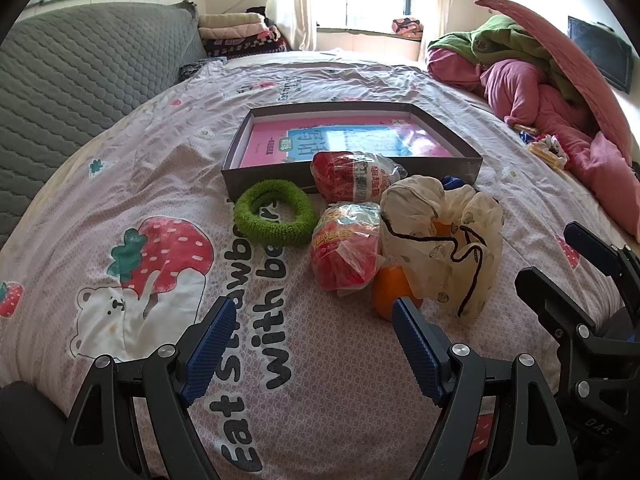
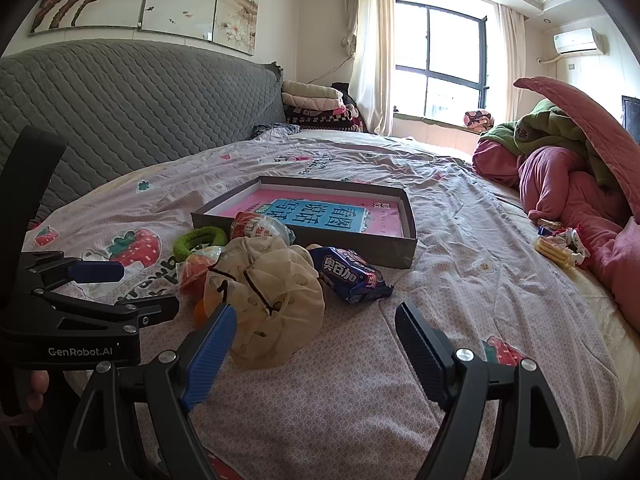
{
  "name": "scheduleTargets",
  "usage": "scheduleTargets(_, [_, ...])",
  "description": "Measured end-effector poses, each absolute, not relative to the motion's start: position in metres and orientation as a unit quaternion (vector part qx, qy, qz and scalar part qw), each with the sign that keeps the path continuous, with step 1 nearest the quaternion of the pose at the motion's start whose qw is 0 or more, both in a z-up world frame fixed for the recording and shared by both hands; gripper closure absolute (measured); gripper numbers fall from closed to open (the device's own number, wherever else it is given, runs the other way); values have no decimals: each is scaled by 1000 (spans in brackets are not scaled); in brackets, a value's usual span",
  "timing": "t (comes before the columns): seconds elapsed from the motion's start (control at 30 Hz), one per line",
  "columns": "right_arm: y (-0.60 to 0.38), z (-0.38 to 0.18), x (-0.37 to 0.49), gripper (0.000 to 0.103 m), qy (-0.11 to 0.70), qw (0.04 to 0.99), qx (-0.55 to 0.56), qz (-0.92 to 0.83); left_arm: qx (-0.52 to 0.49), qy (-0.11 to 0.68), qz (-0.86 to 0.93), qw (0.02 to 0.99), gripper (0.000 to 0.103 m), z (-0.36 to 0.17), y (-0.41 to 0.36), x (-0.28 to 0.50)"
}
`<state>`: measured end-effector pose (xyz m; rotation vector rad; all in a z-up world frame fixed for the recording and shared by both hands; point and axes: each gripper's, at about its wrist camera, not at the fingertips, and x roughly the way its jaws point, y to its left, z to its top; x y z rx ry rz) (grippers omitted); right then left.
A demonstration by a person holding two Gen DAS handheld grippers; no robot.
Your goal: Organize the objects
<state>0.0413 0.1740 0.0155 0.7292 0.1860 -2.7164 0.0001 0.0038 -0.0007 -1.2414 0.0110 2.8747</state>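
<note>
Both grippers, left (image 1: 310, 330) and right (image 2: 316, 334), gape empty; take the blue packet (image 2: 352, 274) first, squeezing lightly, then lift it over the tray (image 2: 412, 216) rim.

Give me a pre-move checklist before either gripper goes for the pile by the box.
1. Left gripper open, nothing between its fingers: ok.
2. Right gripper open, nothing held: ok.
3. Grey box open-topped, only a pink book lying flat inside, room left: ok.
4. Green ring lies apart enough for a clean grasp: ok.
5. Orange fruit partly under the cream cloth bag: not ok, bag must move first.
6. Blue snack packet free of the bag: cannot tell; they look to be touching.
</note>
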Motion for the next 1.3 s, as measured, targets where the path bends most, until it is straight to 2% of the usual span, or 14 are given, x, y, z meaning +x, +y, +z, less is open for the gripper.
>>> scheduleTargets(1.3, [175,9,30,22,48,182,283,-941,-406,-6,914,13,22,-10,6,-29])
